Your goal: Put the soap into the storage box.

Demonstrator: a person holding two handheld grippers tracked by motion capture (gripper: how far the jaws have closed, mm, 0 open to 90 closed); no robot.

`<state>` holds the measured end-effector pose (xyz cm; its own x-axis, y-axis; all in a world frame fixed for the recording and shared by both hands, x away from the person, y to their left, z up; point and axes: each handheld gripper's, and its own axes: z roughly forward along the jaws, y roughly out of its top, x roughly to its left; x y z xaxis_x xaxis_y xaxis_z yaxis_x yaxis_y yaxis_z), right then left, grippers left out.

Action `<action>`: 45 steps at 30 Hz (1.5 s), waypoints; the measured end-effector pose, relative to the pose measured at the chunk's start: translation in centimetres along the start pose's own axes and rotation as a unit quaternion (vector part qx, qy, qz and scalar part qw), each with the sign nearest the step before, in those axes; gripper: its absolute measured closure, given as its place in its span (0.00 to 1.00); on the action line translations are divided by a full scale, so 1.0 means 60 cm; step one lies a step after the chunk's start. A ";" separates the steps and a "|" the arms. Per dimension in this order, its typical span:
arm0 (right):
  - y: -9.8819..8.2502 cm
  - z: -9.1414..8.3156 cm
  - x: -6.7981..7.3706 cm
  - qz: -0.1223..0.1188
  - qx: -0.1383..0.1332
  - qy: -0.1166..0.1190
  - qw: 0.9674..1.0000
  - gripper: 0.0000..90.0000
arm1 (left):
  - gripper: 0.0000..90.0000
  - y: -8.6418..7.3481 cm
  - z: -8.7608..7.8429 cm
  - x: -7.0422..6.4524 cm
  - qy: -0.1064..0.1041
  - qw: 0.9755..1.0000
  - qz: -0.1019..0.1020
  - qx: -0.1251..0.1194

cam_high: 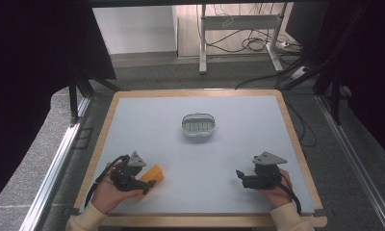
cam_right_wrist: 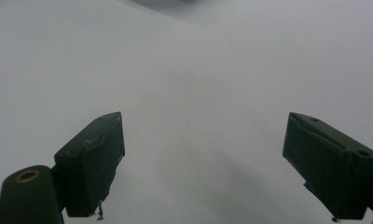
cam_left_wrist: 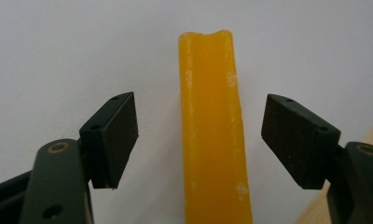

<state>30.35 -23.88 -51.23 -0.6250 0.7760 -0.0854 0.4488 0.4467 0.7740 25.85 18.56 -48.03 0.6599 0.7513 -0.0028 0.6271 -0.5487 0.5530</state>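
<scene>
Left tongs (cam_left_wrist: 201,140) astride waxy yellow bar (cam_left_wrist: 212,130), pads apparently clear

A pale table (cam_high: 258,144) bears an orange block (cam_high: 152,176) and grey dish (cam_high: 198,126).

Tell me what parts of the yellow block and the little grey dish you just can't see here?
- Yellow block: near end cut off by the bottom edge of the left gripper view; in the high view the left hand-held gripper covers part of it.
- Grey dish: too small in the high view to tell what its inside holds.
- Right hand-held gripper: table beyond it is blurred.
</scene>
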 end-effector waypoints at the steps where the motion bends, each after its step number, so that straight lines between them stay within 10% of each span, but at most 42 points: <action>1: 0.000 0.000 0.000 0.001 -0.001 0.000 1.000 0.14 | 0.31 0.002 0.006 0.000 0.000 1.000 -0.001 0.011; 17: 0.000 0.000 -0.001 -0.003 0.004 -0.002 1.000 0.14 | 0.43 0.015 0.045 -0.003 -0.003 0.998 -0.005 0.064; 21: 0.001 0.001 -0.001 -0.002 0.008 -0.005 1.000 0.14 | 0.60 0.014 0.052 -0.003 -0.010 0.997 -0.006 0.072; 45: 0.004 -0.001 0.001 0.003 0.006 0.000 1.000 0.14 | 0.69 0.022 0.012 0.011 -0.038 0.998 0.002 0.047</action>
<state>30.38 -23.76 -51.05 -0.6228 0.7783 -0.0801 0.4608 0.4476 0.7663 27.44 18.05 -47.90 0.6900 0.7209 -0.0648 0.6577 -0.5870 0.4721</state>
